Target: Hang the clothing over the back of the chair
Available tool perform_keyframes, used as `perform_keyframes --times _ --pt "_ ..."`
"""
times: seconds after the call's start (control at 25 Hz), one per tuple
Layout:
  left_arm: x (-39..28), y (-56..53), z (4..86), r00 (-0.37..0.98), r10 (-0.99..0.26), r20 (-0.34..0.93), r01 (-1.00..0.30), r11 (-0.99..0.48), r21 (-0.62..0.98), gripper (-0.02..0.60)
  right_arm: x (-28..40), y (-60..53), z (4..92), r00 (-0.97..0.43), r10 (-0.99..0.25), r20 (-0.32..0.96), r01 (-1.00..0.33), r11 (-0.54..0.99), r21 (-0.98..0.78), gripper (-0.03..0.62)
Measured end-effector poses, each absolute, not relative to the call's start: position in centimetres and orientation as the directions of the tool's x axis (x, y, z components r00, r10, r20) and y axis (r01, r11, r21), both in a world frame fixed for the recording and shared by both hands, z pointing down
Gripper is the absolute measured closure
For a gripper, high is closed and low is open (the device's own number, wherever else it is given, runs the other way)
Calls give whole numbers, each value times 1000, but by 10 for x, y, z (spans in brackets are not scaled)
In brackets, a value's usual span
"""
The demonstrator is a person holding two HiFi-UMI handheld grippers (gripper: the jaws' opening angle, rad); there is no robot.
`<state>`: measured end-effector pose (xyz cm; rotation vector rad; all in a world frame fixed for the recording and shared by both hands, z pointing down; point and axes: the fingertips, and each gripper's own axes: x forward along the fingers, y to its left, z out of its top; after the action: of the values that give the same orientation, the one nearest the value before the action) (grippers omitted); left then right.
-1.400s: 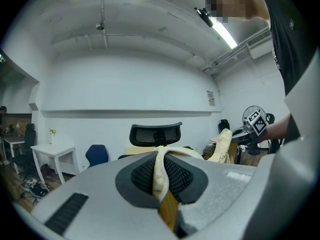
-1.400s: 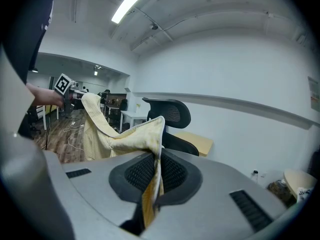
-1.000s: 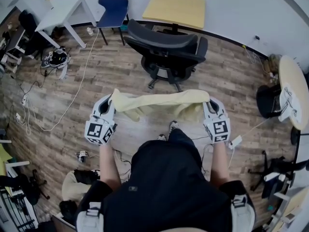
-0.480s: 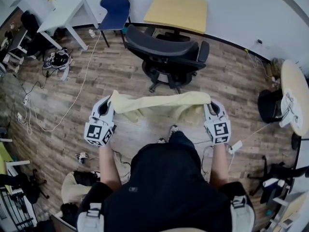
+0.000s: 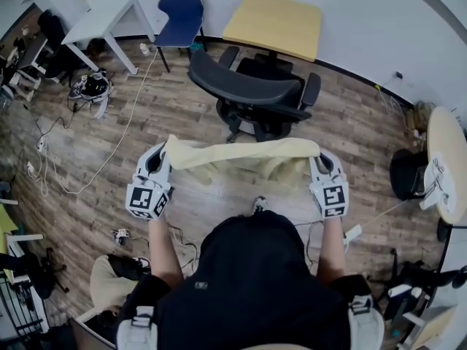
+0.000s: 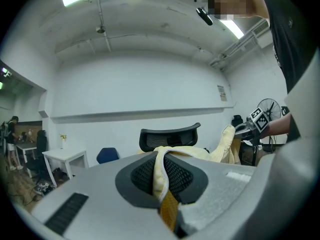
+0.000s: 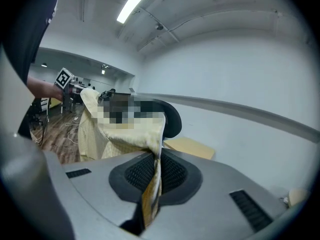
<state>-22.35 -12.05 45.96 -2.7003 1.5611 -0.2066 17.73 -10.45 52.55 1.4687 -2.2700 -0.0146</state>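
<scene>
A pale yellow garment point(image 5: 241, 157) hangs stretched between my two grippers, in front of the person's body. My left gripper point(image 5: 164, 150) is shut on its left end, with yellow cloth point(image 6: 161, 171) pinched between the jaws. My right gripper point(image 5: 318, 154) is shut on the right end, the cloth point(image 7: 154, 176) clamped in its jaws. The black office chair point(image 5: 255, 93) stands just beyond the garment, its curved backrest point(image 6: 169, 137) facing me. The garment's lower part sags toward the floor, apart from the chair.
A yellow-topped table point(image 5: 273, 24) stands behind the chair by the wall, a blue chair point(image 5: 180, 9) and a white desk point(image 5: 102, 24) to its left. Cables point(image 5: 87, 159) trail over the wooden floor at left. A round table point(image 5: 446, 162) sits at the right edge.
Both grippers, with the garment held taut, have moved forward toward the black chair and risen slightly. The chair now sits closer to the garment in the head view.
</scene>
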Motion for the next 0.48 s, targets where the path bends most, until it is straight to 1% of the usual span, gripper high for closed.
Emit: perform_keyframes --times 0.16,0.32,0.48 --pt "-224 -130 445 468 -879 89 -876 -475 -85 578 186 -126 512 -368 -867 336 -853 458 249 591" --pt "-223 -137 433 449 -891 67 -887 -453 -87 578 185 -147 496 -407 -868 285 -845 476 242 590" --pt "-223 -140 426 428 -902 58 -897 -432 -98 578 184 -160 489 -432 -861 269 -827 497 264 591"
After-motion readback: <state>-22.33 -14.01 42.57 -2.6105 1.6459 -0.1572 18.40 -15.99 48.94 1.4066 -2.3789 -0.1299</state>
